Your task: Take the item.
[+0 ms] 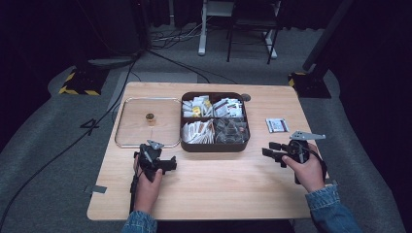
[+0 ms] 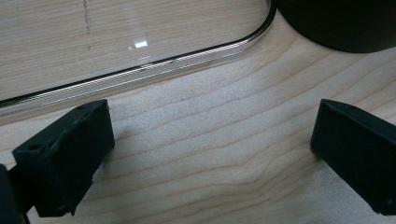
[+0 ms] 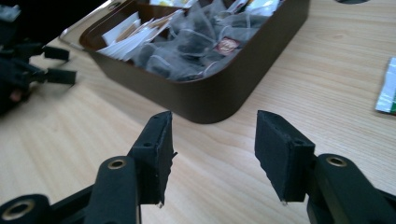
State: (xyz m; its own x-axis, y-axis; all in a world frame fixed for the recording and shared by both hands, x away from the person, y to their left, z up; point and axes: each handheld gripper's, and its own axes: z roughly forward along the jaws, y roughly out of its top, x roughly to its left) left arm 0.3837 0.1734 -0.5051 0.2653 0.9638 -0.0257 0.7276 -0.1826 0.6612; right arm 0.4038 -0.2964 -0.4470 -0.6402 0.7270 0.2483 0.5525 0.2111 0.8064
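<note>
A person's two hand-held grippers rest low over a pale wooden table [image 1: 209, 189], each with jaws apart and nothing between them. The right gripper [image 1: 270, 149] sits right of the dark brown rounded-corner tray with four compartments [image 1: 214, 146] and faces its near right corner; in the right gripper view that corner wall [image 3: 219, 100] stands just beyond the parted pads, with clear pyramid tea bags [image 3: 196, 46] heaped behind it and white paper sachets [image 3: 126, 35] in the next compartment to the left. The left gripper [image 1: 167, 165] lies near the tray's near left corner, just this side of the clear flat lid with a silvery rim and small brass knob [image 1: 149, 118], whose rim [image 2: 154, 70] crosses the left gripper view. The likely step is picking a tea bag: the right gripper should rise above the wall before advancing, then descend steeply and pinch one bag by its peak so that neighbours stay put. Open table lies near and to the right, apart from a small white and green packet [image 1: 277, 125] far of the right gripper; the table's right edge is close to that hand, so wide swings belong toward the near side.
</note>
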